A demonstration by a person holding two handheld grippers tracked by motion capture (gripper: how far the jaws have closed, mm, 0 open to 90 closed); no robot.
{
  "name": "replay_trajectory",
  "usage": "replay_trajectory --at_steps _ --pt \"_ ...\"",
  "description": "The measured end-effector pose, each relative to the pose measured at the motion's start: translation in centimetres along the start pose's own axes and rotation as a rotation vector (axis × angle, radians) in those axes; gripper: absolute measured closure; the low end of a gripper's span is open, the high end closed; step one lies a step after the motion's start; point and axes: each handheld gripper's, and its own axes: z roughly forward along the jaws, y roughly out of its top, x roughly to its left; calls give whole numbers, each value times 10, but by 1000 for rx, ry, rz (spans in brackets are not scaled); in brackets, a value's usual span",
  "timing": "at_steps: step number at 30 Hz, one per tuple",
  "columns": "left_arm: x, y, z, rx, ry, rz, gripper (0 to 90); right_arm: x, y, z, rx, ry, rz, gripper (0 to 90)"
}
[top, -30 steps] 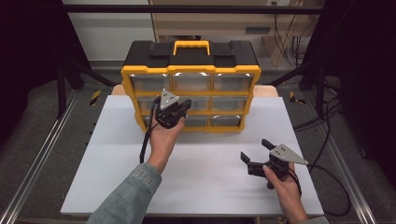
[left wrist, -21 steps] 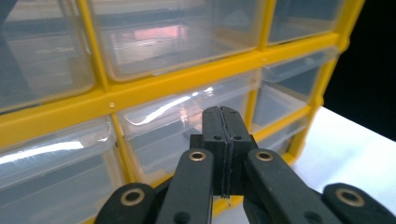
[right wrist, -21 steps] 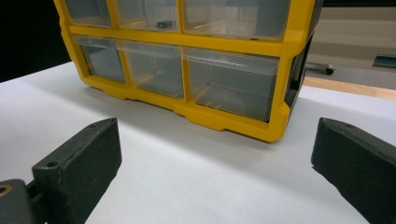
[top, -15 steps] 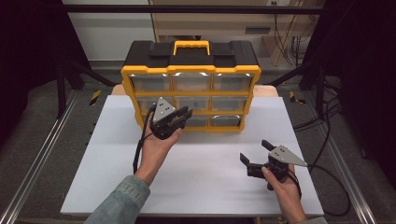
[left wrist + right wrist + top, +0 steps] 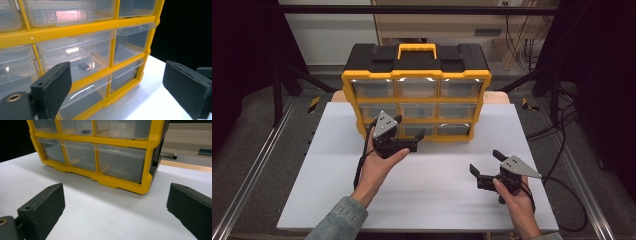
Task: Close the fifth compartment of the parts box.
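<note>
A yellow organizer (image 5: 417, 75) with a black lid and clear drawers stands at the back of the white table (image 5: 437, 205). All its drawers look pushed in. My left gripper (image 5: 408, 127) hovers just in front of its lower left drawers. Its jaws have just been opening and now stand wide with nothing between them. In the left gripper view, the left gripper (image 5: 120, 92) faces the organizer (image 5: 75, 30), and a small dark item (image 5: 84, 66) lies in a middle drawer. My right gripper (image 5: 485, 161) rests open near the front right, apart from the organizer (image 5: 120, 142).
Metal rails (image 5: 257, 170) run along both sides of the table. Black cables (image 5: 562, 130) hang off the right side. The organizer carries a yellow handle (image 5: 417, 49) on top. A wooden strip (image 5: 185, 166) shows behind the table.
The left gripper has drawn back from the organizer's front toward the person, and its jaws have gone from shut to wide open. The right gripper has stayed put.
</note>
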Motion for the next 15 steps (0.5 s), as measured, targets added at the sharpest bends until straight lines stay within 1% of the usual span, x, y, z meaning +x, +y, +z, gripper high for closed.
replay_trajectory --at_steps 2,6,7,8,9,15 --pt "0 0 0 -3 -1 -8 52 0 0 0 0 -1 1 21" --pt "-1 0 -3 -7 -5 -5 41 0 0 0 0 -2 4 21" --pt "-1 -1 -4 -10 -4 -10 40 1 0 0 0 -2 6 21" --pt "-1 -1 -5 -6 -2 -6 40 1 0 0 0 -1 6 21" --pt "-2 -3 -5 -4 -1 -11 40 1 0 0 0 -1 6 21" --pt "3 -2 -12 -18 3 -14 28 1 0 -1 -1 2 4 21"
